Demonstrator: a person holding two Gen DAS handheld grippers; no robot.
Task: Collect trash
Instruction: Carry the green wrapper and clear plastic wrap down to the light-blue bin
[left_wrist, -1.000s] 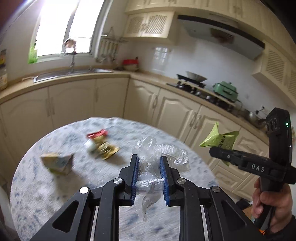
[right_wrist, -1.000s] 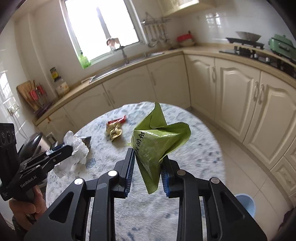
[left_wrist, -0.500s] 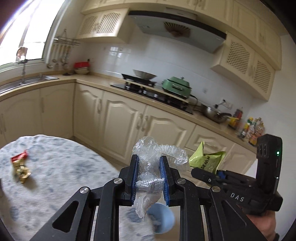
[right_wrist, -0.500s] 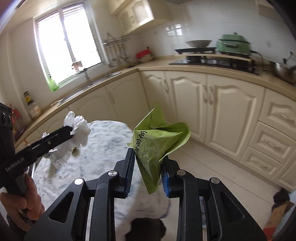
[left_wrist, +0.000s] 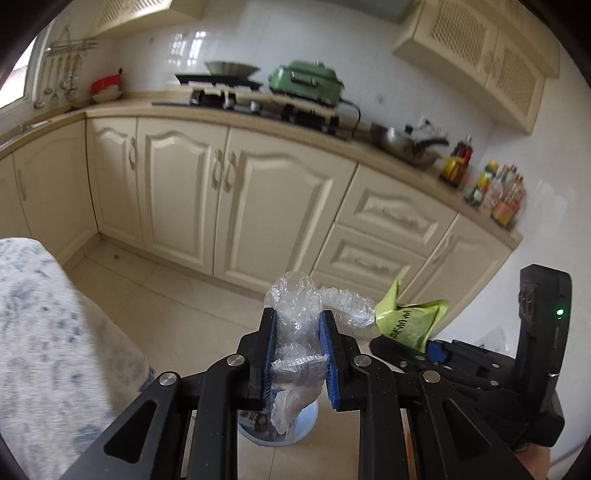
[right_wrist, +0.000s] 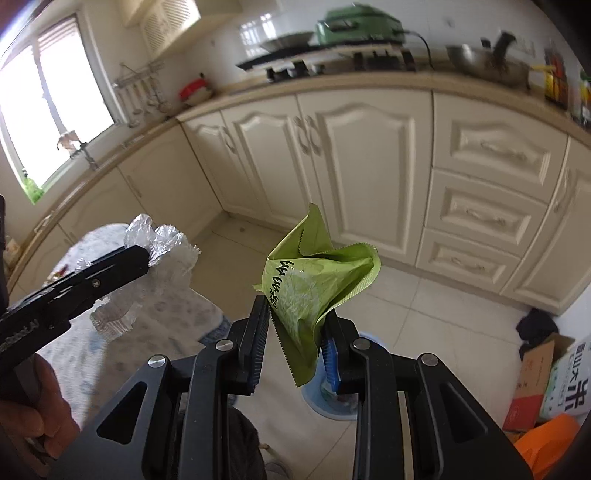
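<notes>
Left wrist view
- Left gripper (left_wrist: 297, 354): I see its jaws nearly closed, the blue pads clamped on the crumpled clear plastic wrap (left_wrist: 299, 314), which bulges above the pads and hangs below them.
- Blue bin (left_wrist: 277, 424): on the tiled floor, directly under the wrap's hanging end, partly hidden by the fingers.
- Right gripper (left_wrist: 391, 343): at 3 o'clock from mine, carrying the green wrapper (left_wrist: 410, 317); from here I cannot tell how its jaws stand.
- Table (left_wrist: 48, 332): its marbled edge sits at 9 o'clock.
- Cabinets (left_wrist: 229, 199): cream doors across 12 o'clock, stove and pans on the counter above.

Right wrist view
- Right gripper (right_wrist: 295, 339): jaws nearly closed, pinching the green wrapper (right_wrist: 314, 284), which stands up crumpled above the pads.
- Blue bin (right_wrist: 332, 398): on the floor just below the wrapper, at 6 o'clock, mostly hidden by the fingers.
- Left gripper (right_wrist: 140, 258): at 9 o'clock, clear plastic wrap (right_wrist: 162, 243) in its tips.
- Hand (right_wrist: 33, 417): at 8 o'clock, holding that gripper's handle.
- Cardboard boxes (right_wrist: 543, 376): at 4 o'clock on the floor.
</notes>
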